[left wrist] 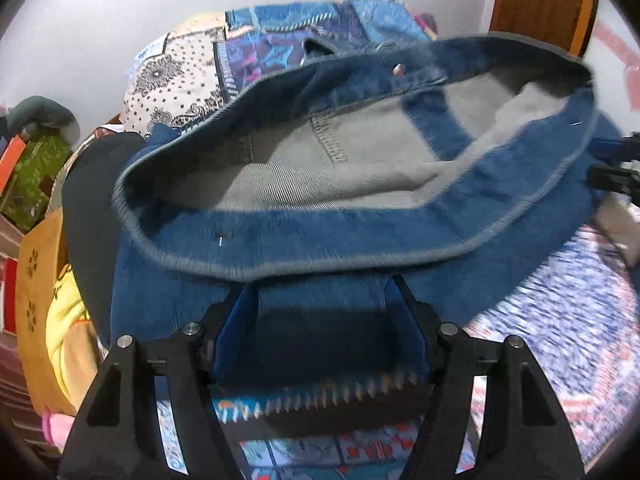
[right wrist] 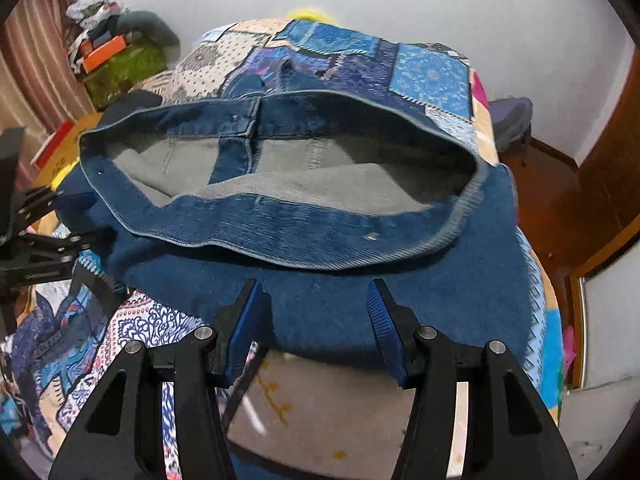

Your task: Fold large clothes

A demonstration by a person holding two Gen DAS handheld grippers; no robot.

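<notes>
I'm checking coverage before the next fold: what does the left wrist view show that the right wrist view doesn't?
Only the left wrist view: the left gripper from behind, jaws open over the jeans, and the right gripper's tips at its right edge.

Only the right wrist view: the right gripper from behind, jaws open, the left gripper at its left edge, and the wooden floor.

Both: the jeans, waistband gaping, on the patchwork cover, and the white wall.
</notes>
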